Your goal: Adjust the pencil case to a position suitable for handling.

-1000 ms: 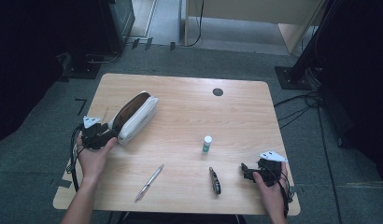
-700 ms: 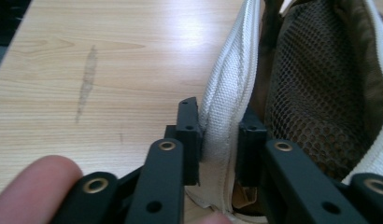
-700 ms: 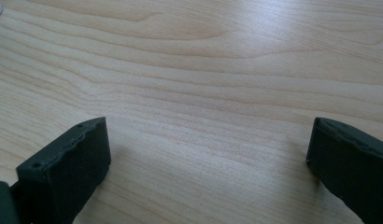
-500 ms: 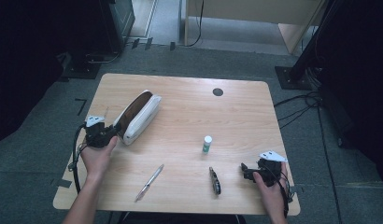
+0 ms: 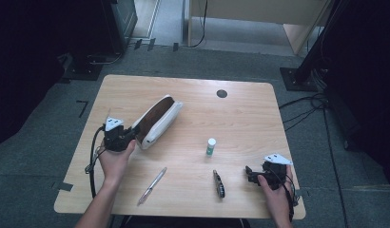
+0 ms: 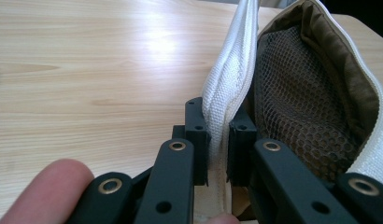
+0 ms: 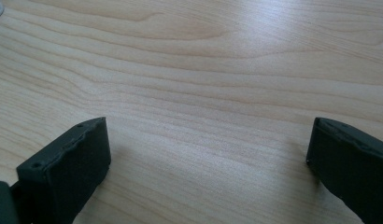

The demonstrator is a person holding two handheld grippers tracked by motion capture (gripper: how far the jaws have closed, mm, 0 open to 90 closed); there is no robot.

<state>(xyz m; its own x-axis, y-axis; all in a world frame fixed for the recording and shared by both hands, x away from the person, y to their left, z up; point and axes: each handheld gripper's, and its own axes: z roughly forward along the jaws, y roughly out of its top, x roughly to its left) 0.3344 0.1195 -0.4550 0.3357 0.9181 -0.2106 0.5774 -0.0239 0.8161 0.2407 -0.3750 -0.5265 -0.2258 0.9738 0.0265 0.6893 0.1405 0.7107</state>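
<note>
One pencil case (image 5: pixel 157 121), long axis diagonal, rim clamped by the left hand-held gripper (image 5: pixel 131 134).

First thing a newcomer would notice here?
The white pencil case at table left, unzipped with its brown mesh lining showing, its white edge pinched in the left gripper. Next, the right gripper open over bare wood at the near right, with a pen, folded pocket knife and small bottle between.

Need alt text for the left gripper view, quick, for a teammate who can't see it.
The left gripper is shut on the white zippered edge of an open pencil case, whose brown mesh lining shows at right. Light wooden table lies behind.
</note>
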